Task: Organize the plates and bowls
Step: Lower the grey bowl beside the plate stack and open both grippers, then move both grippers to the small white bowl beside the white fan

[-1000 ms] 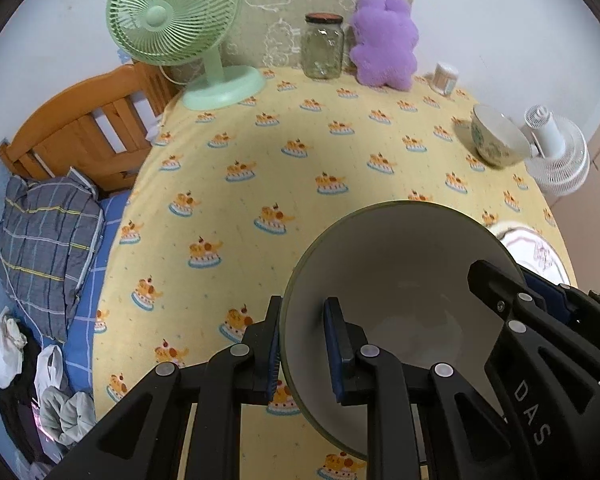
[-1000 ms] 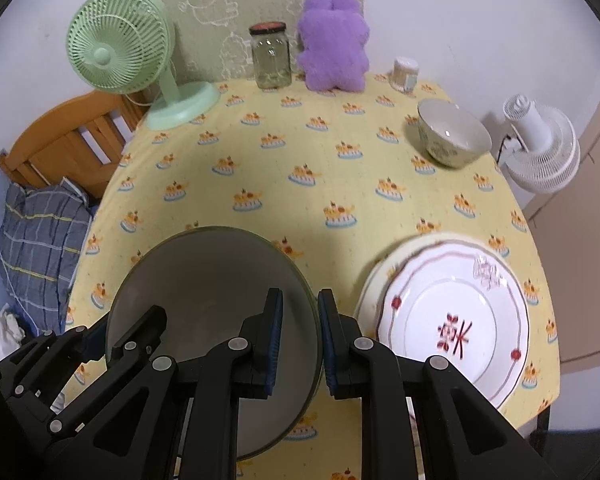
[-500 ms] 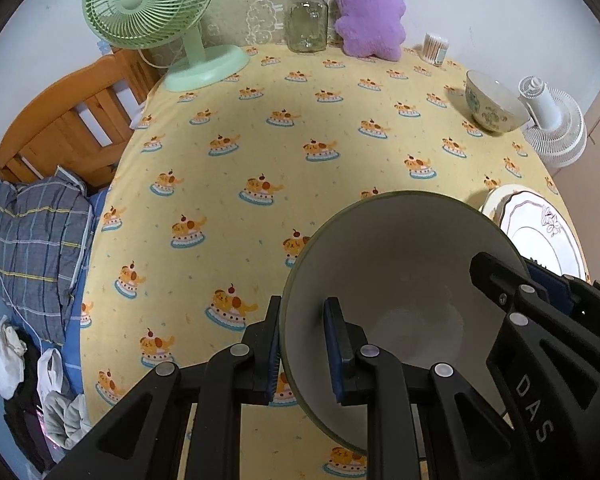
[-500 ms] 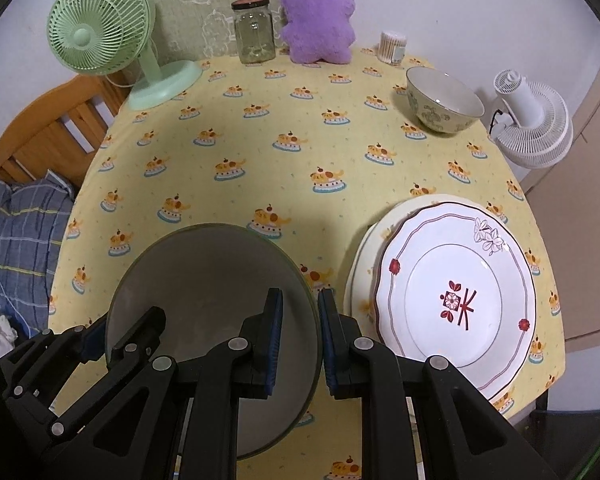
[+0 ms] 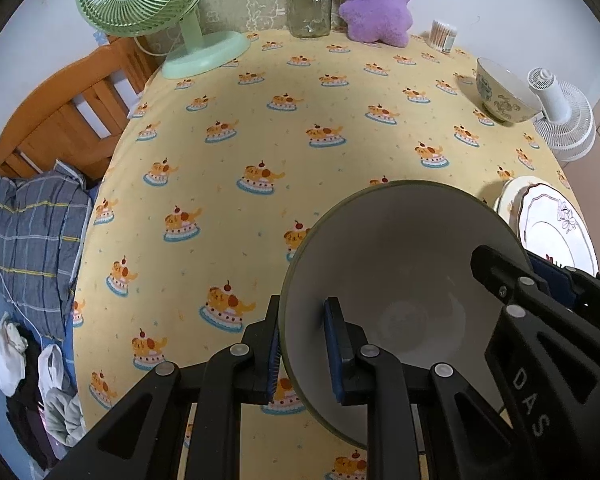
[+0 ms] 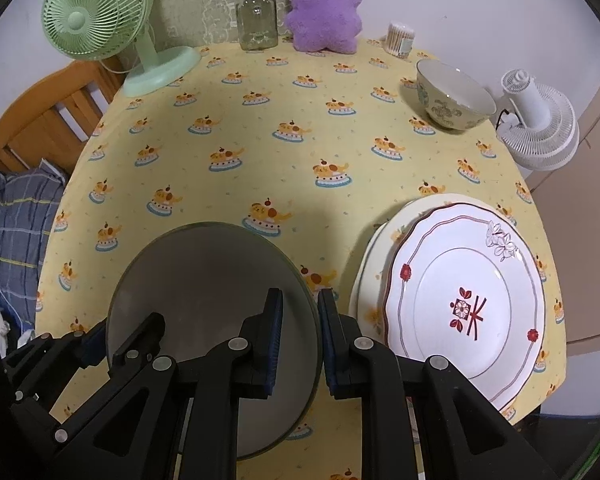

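Both views shift between the earlier frames and this one: the far edge of the surface rises toward the top of the picture, then drops back part-way, while the grey bowl keeps its place in each frame. The left claw pinches the bowl's rim at lower centre of its view, one pad inside and one outside. The right claw pinches the opposite rim likewise. The bowl appears held clear of the surface, though contact beneath it cannot be confirmed.

The patterned bowl stands in the upper right of the right view, well apart from the grey bowl. The stacked plates lie at right, just beside the right claw. Judgement: the patterned bowl lies ahead and to the right, nearer the right claw, so nesting calls for a forward-right carry past the plates.
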The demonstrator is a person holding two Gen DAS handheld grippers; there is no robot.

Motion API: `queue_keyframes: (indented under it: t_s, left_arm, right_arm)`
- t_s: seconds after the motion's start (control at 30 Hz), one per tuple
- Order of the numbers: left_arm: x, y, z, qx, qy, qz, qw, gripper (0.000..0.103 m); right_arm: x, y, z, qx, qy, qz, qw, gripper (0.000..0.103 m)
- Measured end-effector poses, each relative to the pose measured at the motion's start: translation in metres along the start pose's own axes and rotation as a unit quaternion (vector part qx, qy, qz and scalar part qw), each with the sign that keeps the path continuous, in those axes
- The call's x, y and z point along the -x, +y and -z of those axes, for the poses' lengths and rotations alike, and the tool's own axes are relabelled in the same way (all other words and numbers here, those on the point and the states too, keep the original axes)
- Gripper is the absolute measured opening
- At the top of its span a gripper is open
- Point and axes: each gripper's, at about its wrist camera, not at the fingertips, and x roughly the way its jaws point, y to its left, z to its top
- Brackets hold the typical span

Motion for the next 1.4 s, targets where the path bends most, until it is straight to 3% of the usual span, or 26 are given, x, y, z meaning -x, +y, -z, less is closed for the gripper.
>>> queue_keyframes:
  t_s: [0.2, 0.43, 0.47, 0.53, 0.57, 0.63, 0.8, 0.93, 1.2, 1.4]
  left_arm:
    - [-0.001, 0.001, -0.001, 0.000, 0.002, 0.004, 1.0000, 0.017]
    - [0.006, -0.001, 0.000, -0.004, -0.001, 0.036, 0.9994, 0.042]
    - [0.008, -0.002, 0.000, -0.006, -0.002, 0.040, 0.9992, 0.053]
    - [0.013, -0.002, 0.000, -0.011, -0.005, 0.042, 0.9990, 0.074]
    - [0.017, -0.001, 0.000, -0.013, -0.012, 0.042, 0.9990, 0.078]
    - [0.024, 0.001, 0.001, -0.015, -0.021, 0.047, 0.9986, 0.080]
    - [0.041, 0.006, 0.004, -0.022, -0.041, 0.054, 0.9975, 0.084]
    - [0.056, 0.007, 0.003, -0.030, -0.058, 0.061, 0.9960, 0.087]
    - [0.083, -0.001, -0.007, -0.041, -0.095, 0.067, 0.9923, 0.087]
    - [0.092, -0.012, -0.021, -0.042, -0.109, 0.058, 0.9914, 0.087]
  right_arm:
    - [-0.001, 0.001, -0.001, 0.003, -0.003, 0.003, 1.000, 0.021]
    - [0.003, -0.001, 0.001, -0.002, 0.000, -0.008, 1.000, 0.022]
    - [0.004, -0.001, 0.001, -0.003, 0.000, -0.011, 1.000, 0.024]
    - [0.009, -0.002, 0.003, -0.010, 0.000, -0.024, 1.000, 0.047]
    - [0.012, -0.001, 0.004, -0.011, -0.003, -0.026, 1.000, 0.053]
    - [0.020, 0.000, 0.006, -0.012, -0.014, -0.024, 1.000, 0.063]
    - [0.040, 0.005, 0.009, -0.014, -0.034, -0.022, 0.999, 0.067]
    - [0.056, 0.005, 0.009, -0.020, -0.050, -0.022, 0.998, 0.076]
    - [0.084, -0.004, 0.002, -0.034, -0.082, -0.016, 0.996, 0.084]
    - [0.092, -0.019, -0.010, -0.051, -0.096, -0.026, 0.994, 0.085]
